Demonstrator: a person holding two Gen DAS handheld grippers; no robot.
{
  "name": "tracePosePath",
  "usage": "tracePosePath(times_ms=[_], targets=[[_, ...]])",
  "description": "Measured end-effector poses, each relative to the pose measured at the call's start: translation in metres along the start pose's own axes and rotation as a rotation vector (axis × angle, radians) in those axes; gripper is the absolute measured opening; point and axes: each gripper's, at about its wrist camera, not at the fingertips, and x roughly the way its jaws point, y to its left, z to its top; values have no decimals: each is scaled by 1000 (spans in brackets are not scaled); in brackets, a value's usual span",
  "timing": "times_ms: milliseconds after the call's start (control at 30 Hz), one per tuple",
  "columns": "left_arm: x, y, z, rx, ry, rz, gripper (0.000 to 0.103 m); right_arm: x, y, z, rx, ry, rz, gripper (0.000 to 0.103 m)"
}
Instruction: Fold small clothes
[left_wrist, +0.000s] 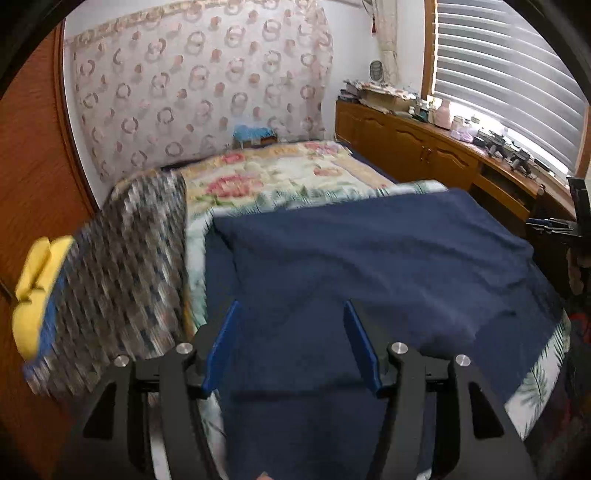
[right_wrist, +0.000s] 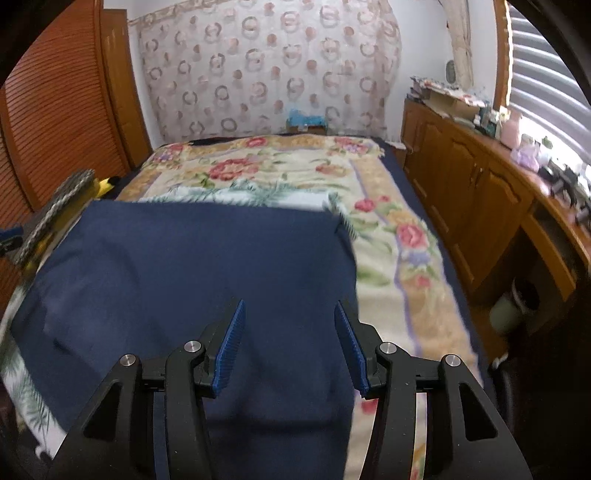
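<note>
A navy blue garment (left_wrist: 369, 258) is spread flat on the near part of a bed (right_wrist: 402, 266), over a flowered blanket (right_wrist: 258, 173) and a palm-leaf printed cloth (left_wrist: 543, 373). Its far edge is seen lying straight across the bed, roughly midway along it, and its right edge runs down beside the blanket's flowered border. Soft creases are visible in the cloth, though both views are blurred.

The left gripper (left_wrist: 291, 343) is held above the near part of the garment, toward the bed's left edge. Its blue pads are set apart at a middling width, and nothing is clamped between them; only the navy cloth lying below is seen through the gap. The right gripper (right_wrist: 288, 343) is held above the garment's near right portion, close to its right edge. Its ribbed blue pads are likewise parted about halfway, with nothing pinched.

At the bed's left edge a checked, woven-looking cloth (left_wrist: 122, 273) is draped, with something yellow (left_wrist: 37, 288) beside it. A wooden cabinet (right_wrist: 476, 199) with cluttered top runs along the bed's right side beneath window blinds (left_wrist: 509, 77), and a patterned curtain (right_wrist: 266, 70) hangs behind the far end.
</note>
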Motion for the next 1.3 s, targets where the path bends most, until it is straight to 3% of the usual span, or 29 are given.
tracePosePath(times_ms=[233,533,700,933,1300], targets=[[20,-3,-44,-22,89,11,57,-11,-4,-50,86,44,47,51],[39,3,-58,-76,142,61,57,2,-7,-53,144,39,-24,51],[39,3,-62,-93,125,63,57,16,0,-55,145,72,-18,51],[34,5,-71,-104,114,69,57,20,8,-60,90,55,-75,51],[39,14,-59,-221,99,-7,56,21,11,-64,78,46,-94,52]])
